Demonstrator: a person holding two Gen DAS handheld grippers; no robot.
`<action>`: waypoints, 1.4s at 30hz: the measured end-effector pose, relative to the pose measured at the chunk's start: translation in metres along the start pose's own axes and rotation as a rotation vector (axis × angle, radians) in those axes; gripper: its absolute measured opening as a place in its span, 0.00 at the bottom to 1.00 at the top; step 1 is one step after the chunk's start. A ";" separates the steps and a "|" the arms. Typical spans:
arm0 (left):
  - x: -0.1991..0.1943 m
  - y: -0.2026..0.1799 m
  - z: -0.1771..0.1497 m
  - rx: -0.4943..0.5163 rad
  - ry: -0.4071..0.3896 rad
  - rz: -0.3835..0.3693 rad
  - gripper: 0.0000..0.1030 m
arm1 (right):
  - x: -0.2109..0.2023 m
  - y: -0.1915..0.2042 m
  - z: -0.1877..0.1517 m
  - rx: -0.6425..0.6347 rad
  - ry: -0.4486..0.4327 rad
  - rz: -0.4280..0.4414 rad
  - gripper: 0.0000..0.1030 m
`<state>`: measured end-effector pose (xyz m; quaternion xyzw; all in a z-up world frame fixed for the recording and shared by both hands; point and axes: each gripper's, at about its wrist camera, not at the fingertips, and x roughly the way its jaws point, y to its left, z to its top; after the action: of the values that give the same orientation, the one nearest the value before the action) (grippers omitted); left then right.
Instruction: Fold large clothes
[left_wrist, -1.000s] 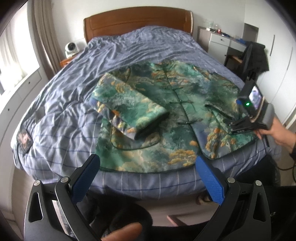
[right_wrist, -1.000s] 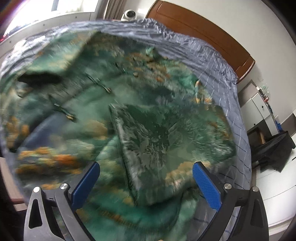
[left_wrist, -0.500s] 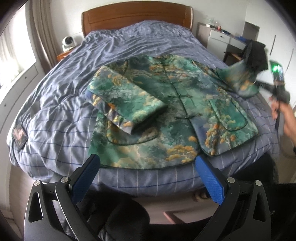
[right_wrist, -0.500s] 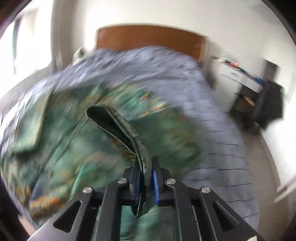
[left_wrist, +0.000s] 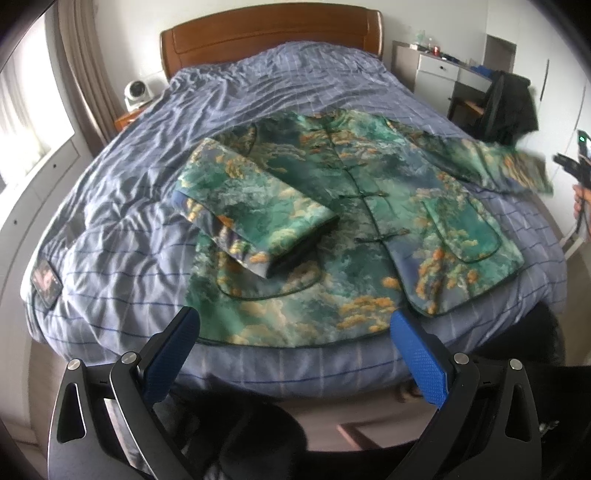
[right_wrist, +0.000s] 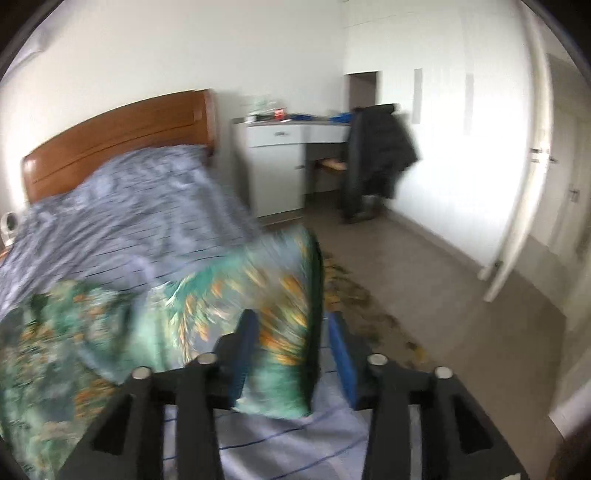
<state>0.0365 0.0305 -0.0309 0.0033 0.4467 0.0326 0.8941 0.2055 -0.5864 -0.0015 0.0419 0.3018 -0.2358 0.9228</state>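
Jacket (left_wrist: 354, 221) lay on the bed (left_wrist: 147, 177); its right sleeve (right_wrist: 280, 317), pinched half a second earlier, now hung unfolded between loosened right tongs (right_wrist: 291, 354), left tongs (left_wrist: 295, 350) spread, so refolding awaited.

The jacket (left_wrist: 369, 206) is green and teal brocade with orange and cream cloud motifs and dark piping. The bed cover (left_wrist: 147, 229) is lavender-blue with a thin darker blue grid. The headboard (left_wrist: 269, 37) is reddish-brown wood. Gripper pads (left_wrist: 421, 365) are blue on black frames. The dresser (right_wrist: 277, 162) is white.
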 end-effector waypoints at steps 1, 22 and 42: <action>0.002 0.003 0.002 0.005 -0.001 0.010 0.99 | -0.001 -0.007 -0.004 0.006 0.000 -0.021 0.41; 0.194 0.015 0.053 0.468 0.165 -0.074 0.21 | -0.165 0.121 -0.186 -0.239 0.141 0.431 0.49; 0.055 0.294 0.061 -0.319 -0.103 0.237 0.24 | -0.191 0.160 -0.189 -0.318 0.102 0.496 0.49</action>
<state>0.1019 0.3287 -0.0281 -0.0840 0.3859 0.2074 0.8950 0.0425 -0.3245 -0.0555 -0.0191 0.3616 0.0498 0.9308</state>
